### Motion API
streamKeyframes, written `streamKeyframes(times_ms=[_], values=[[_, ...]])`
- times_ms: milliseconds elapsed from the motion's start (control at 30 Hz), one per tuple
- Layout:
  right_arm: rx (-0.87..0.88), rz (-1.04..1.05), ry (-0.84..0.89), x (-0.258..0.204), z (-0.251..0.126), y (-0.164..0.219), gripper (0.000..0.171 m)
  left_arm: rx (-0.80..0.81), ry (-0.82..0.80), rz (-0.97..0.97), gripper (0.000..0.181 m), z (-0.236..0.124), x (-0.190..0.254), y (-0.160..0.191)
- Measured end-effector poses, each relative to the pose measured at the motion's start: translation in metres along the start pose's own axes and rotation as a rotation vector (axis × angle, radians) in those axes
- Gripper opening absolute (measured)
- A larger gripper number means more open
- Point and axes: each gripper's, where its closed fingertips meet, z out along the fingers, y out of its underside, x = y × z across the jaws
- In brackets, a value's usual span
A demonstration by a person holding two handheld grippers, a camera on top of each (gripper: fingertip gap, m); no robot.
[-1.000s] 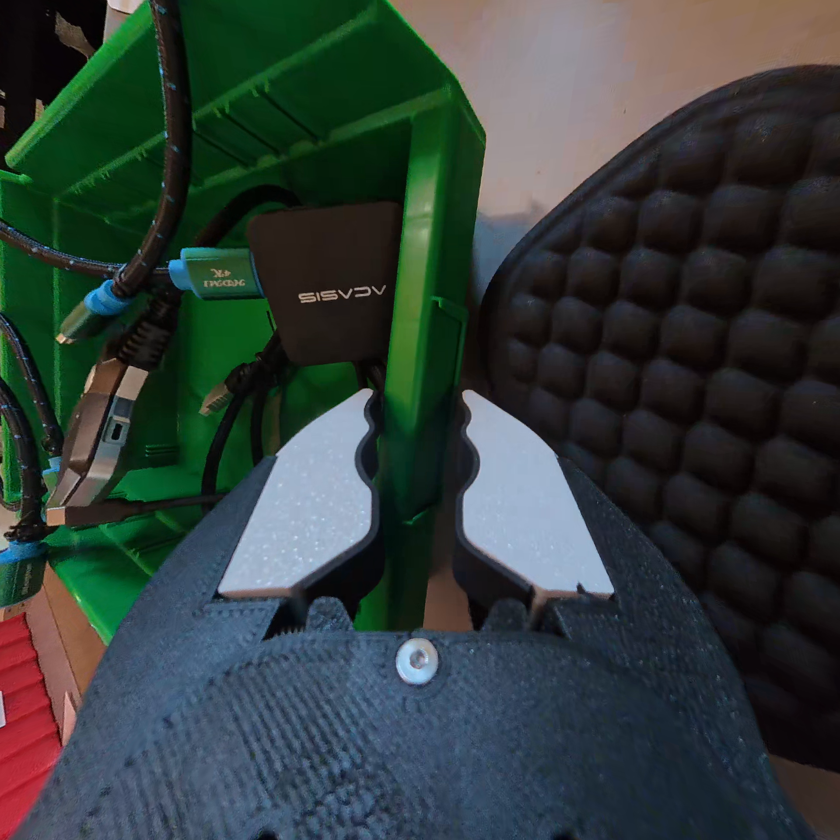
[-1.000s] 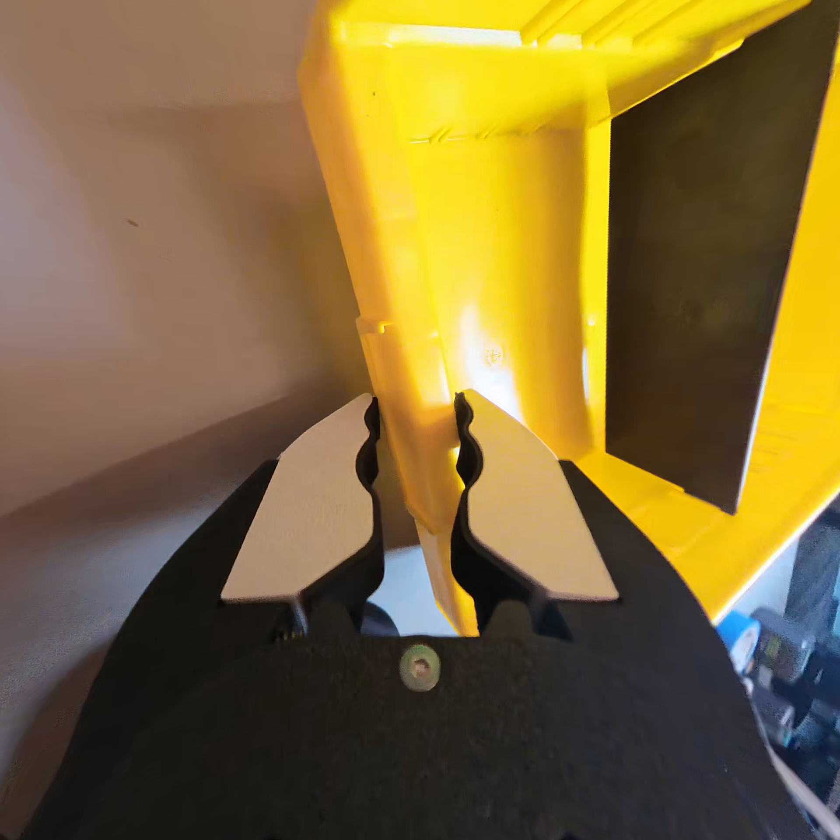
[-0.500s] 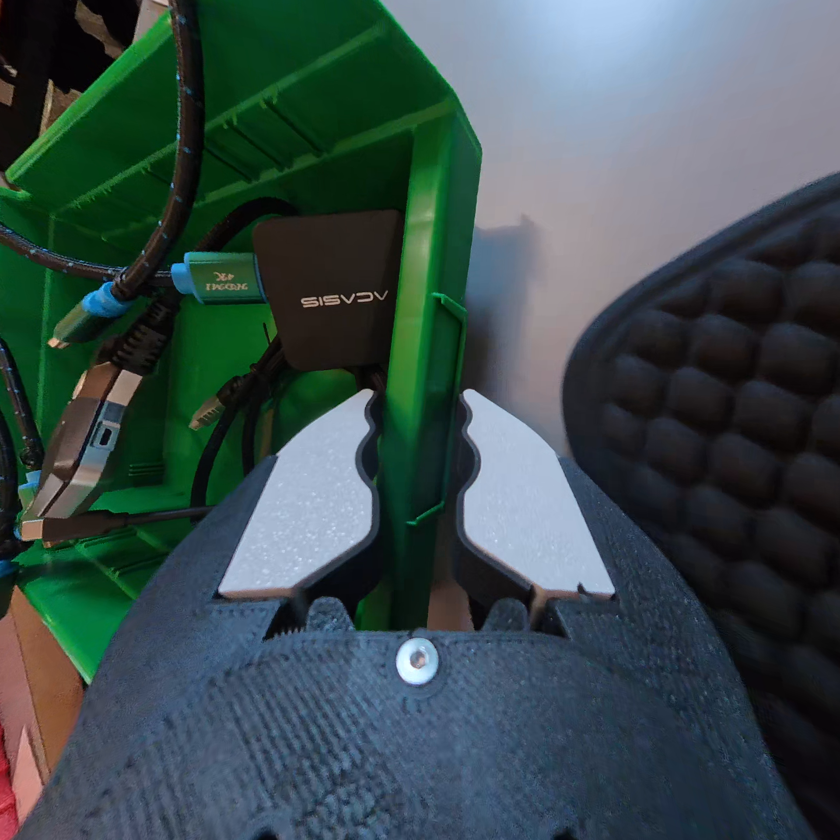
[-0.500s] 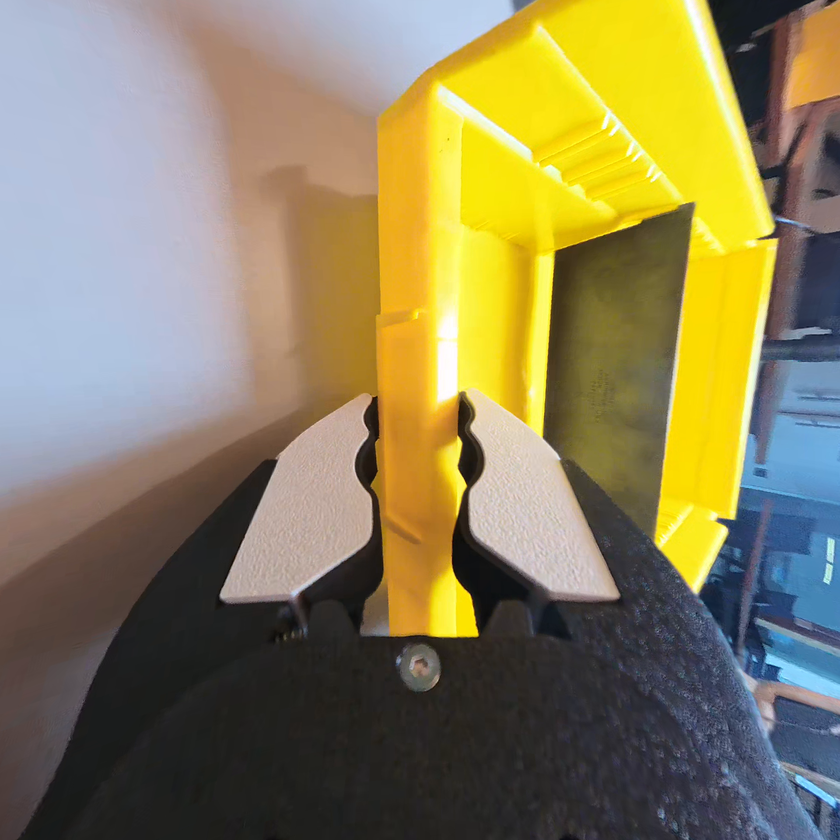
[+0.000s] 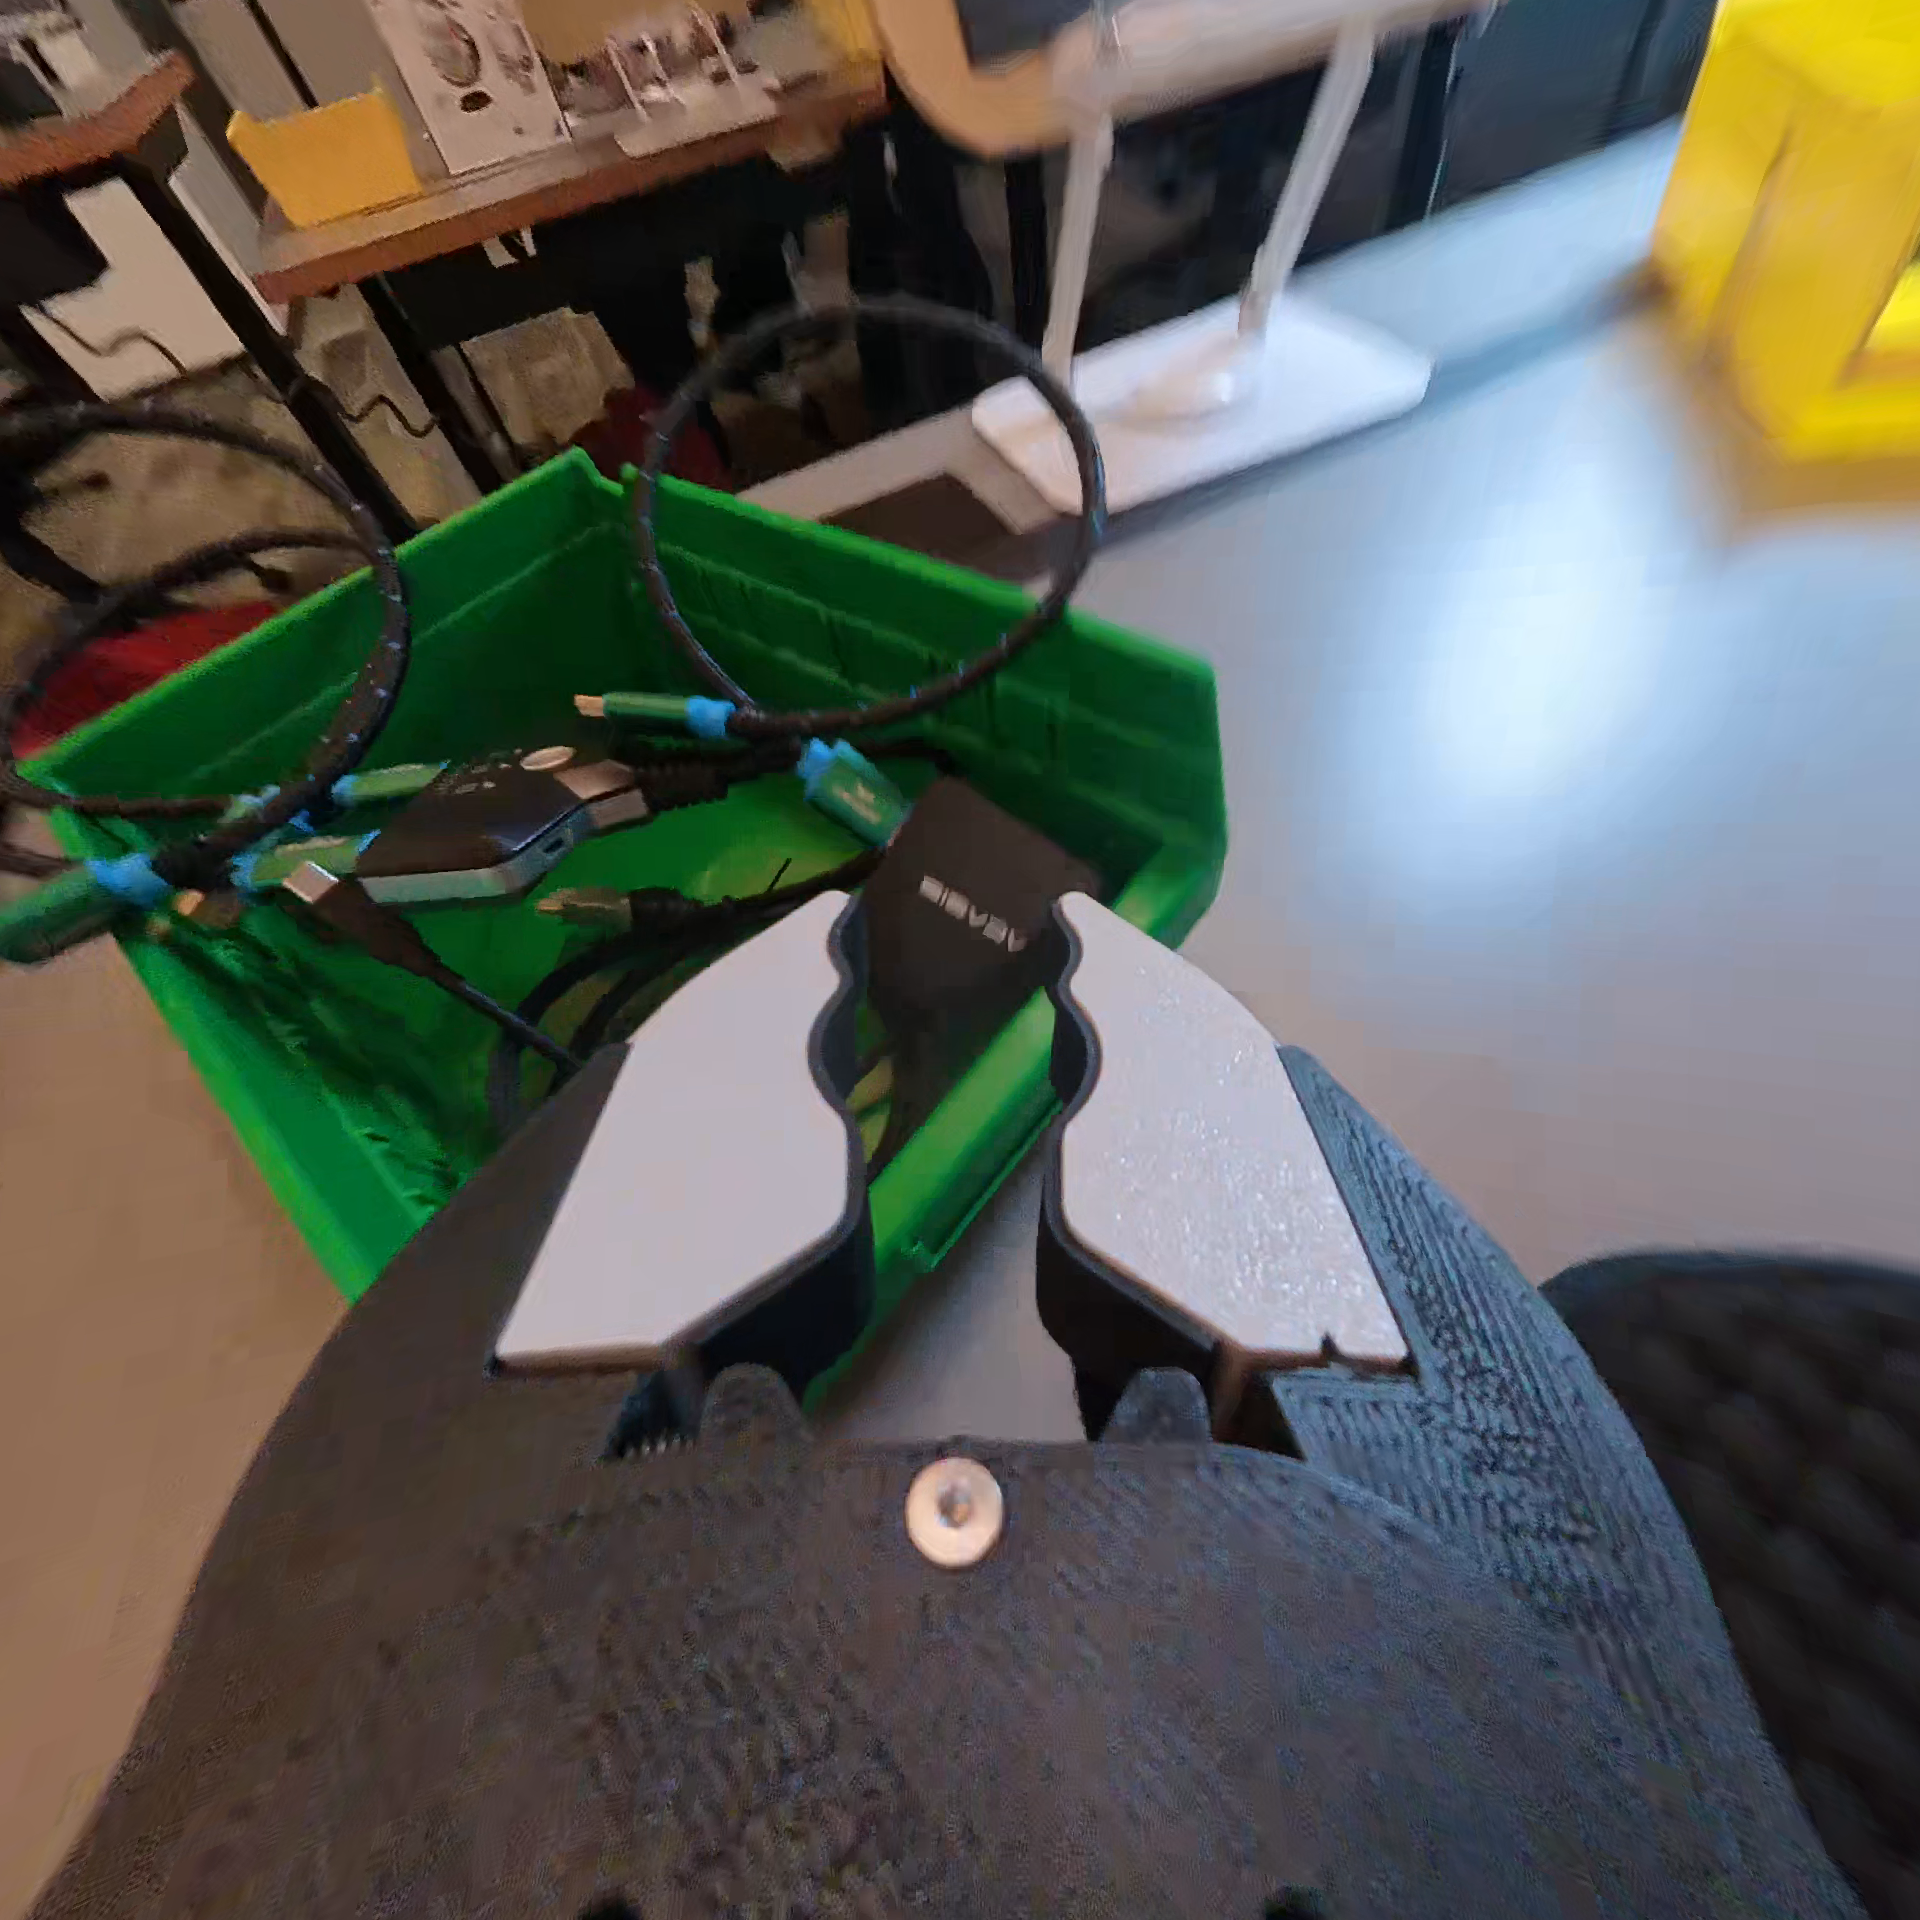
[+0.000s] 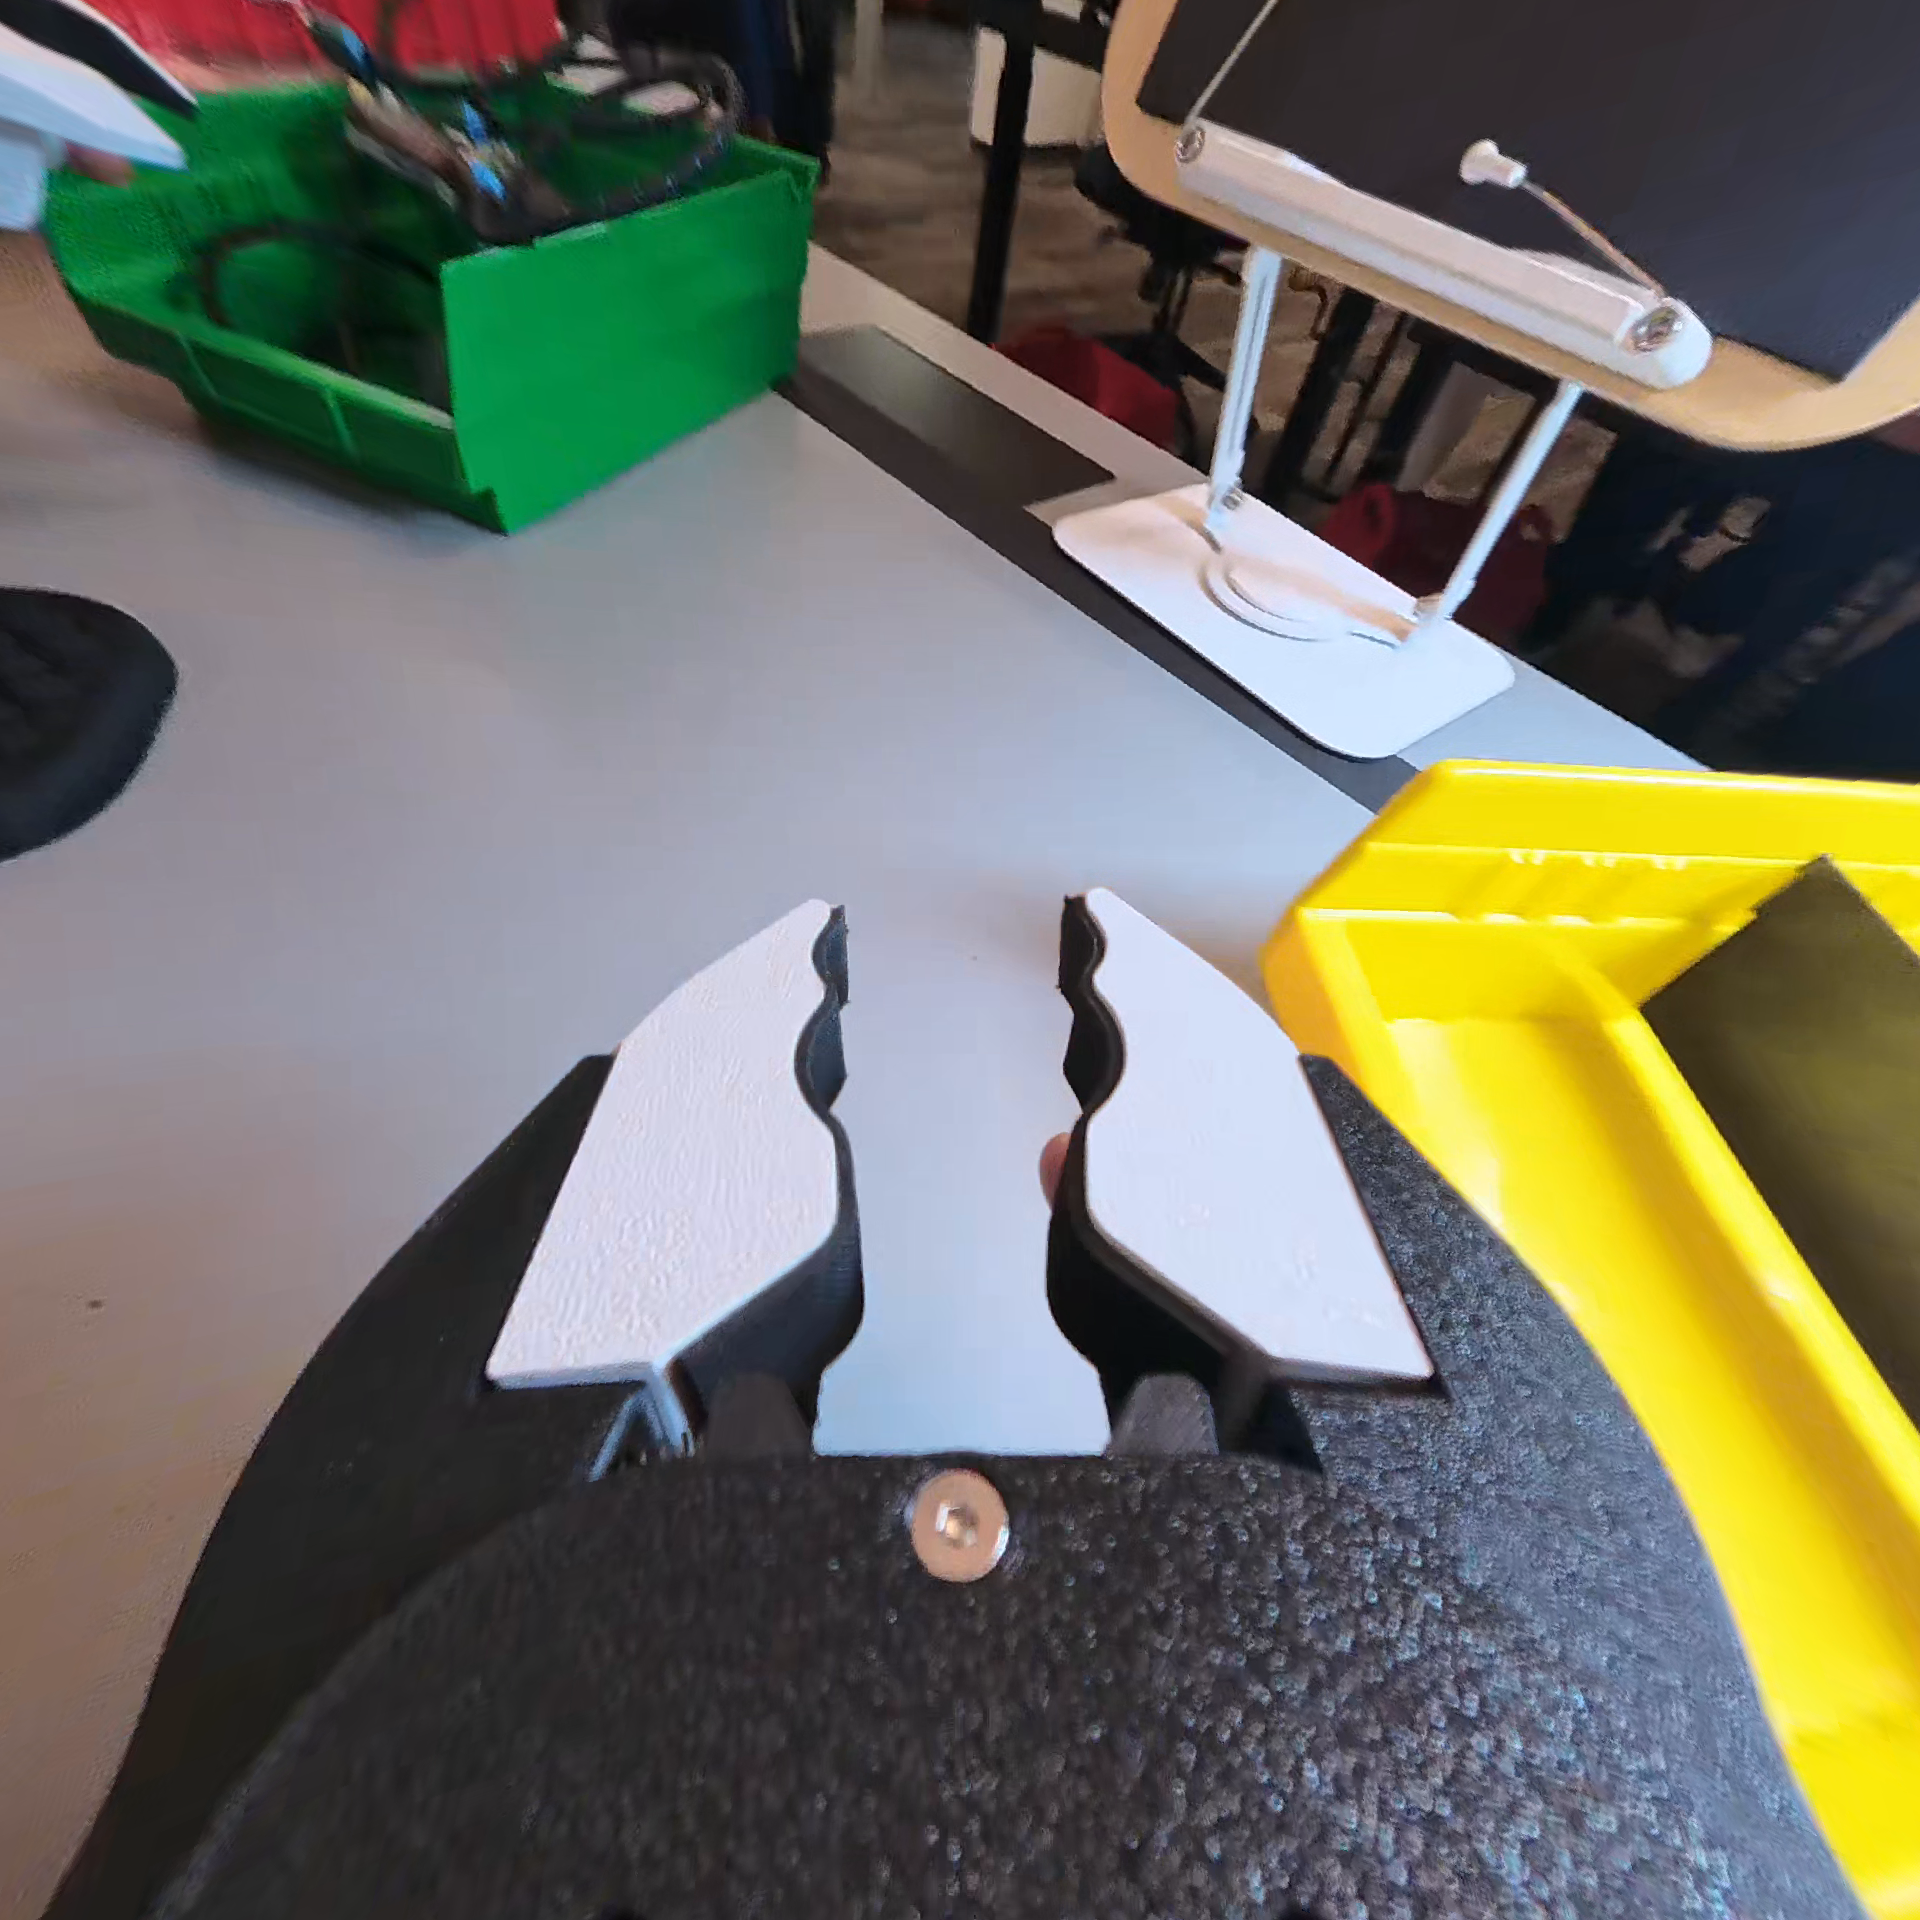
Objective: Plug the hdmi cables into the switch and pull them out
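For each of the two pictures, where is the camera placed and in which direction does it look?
Left wrist view: on the left gripper, looking down into the green bin of cables; open fingers frame a black box.
Right wrist view: on the right gripper, open over the bare grey table, facing its far edge; a fingertip shows.
Shared: green bin, yellow bin, white stand, black mat.

Two bins (image 6: 623, 343), perhaps five plugs (image 5: 852, 795).
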Motion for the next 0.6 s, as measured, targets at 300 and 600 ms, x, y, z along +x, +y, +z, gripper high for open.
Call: streamKeyframes(times_ms=[300, 600], values=[[0.017, -0.093, -0.016, -0.007, 0.001, 0.018, 0.036, 0.014, 0.091, -0.385, 0.038, 0.046, -0.014, -0.007], [0.004, -0.127, -0.031, -0.014, 0.001, 0.021, 0.03, -0.372, 0.133, -0.318, 0.06, 0.097, -0.008, 0.036]])
